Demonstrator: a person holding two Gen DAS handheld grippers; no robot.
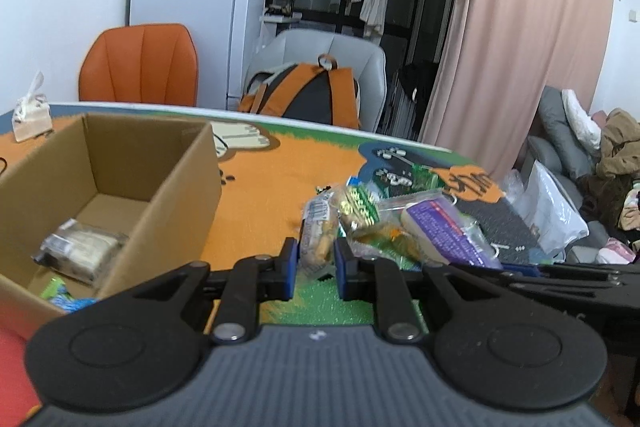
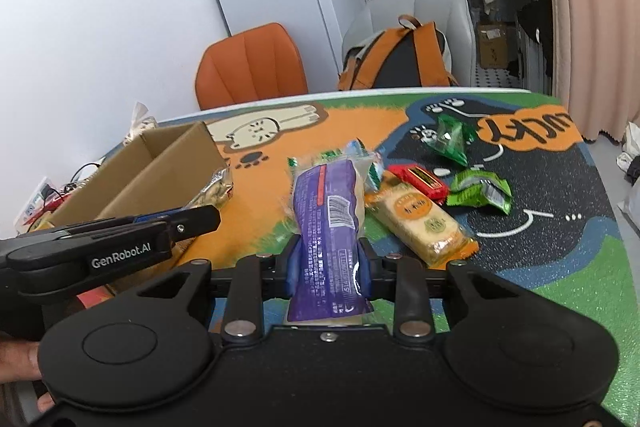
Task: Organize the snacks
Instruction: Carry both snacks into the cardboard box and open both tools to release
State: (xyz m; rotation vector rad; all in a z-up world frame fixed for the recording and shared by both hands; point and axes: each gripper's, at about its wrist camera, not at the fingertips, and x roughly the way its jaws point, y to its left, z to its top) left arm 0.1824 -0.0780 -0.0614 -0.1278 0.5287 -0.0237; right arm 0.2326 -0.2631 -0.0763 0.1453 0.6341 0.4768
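Note:
My left gripper (image 1: 316, 249) is shut on a clear packet of pale biscuits (image 1: 318, 227), held above the cartoon table mat (image 1: 260, 187). To its left stands an open cardboard box (image 1: 180, 183) with a wrapped snack (image 1: 80, 251) lying inside. My right gripper (image 2: 328, 249) is shut on a long purple-labelled packet (image 2: 326, 203), which sticks out forward between the blue pads. In the right wrist view the left gripper (image 2: 200, 217) reaches in from the left, next to the box (image 2: 160, 163). Several snacks lie on the mat: an orange cracker pack (image 2: 420, 223), a red packet (image 2: 420, 181) and green packets (image 2: 480, 189).
An orange chair (image 1: 140, 67) and a grey chair with an orange backpack (image 1: 304, 95) stand behind the table. A tissue pack (image 1: 32, 115) sits at the far left corner. A pink curtain (image 1: 520, 47) and a cluttered sofa (image 1: 580, 167) are to the right.

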